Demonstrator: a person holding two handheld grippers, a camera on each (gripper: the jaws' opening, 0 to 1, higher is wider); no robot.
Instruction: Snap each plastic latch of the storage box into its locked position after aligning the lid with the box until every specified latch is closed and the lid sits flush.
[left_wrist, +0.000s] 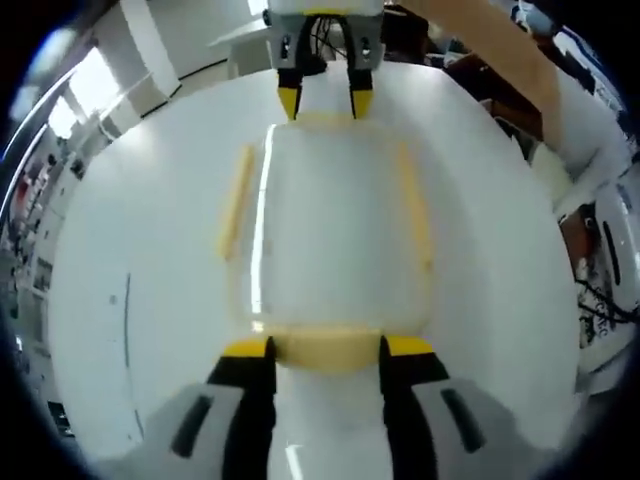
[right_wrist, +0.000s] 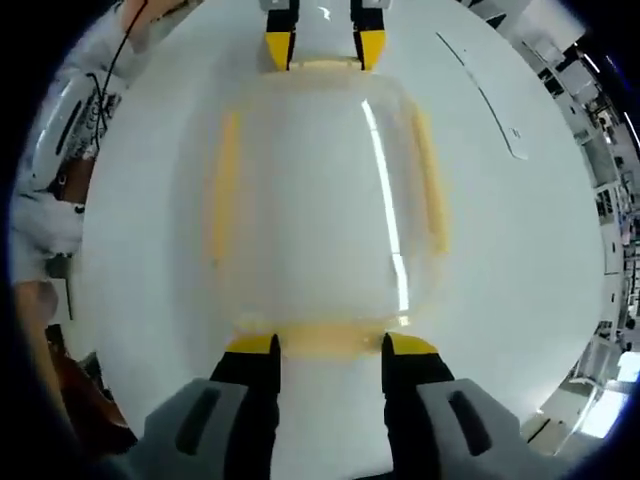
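Note:
A clear storage box with its lid on lies on the white table. Long yellow latches run along its sides. My left gripper stands open at the near end, its yellow-tipped fingers on either side of a yellow end latch. At the far end the right gripper is open around the opposite latch. In the right gripper view the box lid lies ahead, my right gripper straddles its end latch, and the left gripper stands at the far end.
A cardboard sheet and cluttered gear lie past the table's edge on the right of the left gripper view. A person's white sleeve shows at the left of the right gripper view. A thin strip lies on the table.

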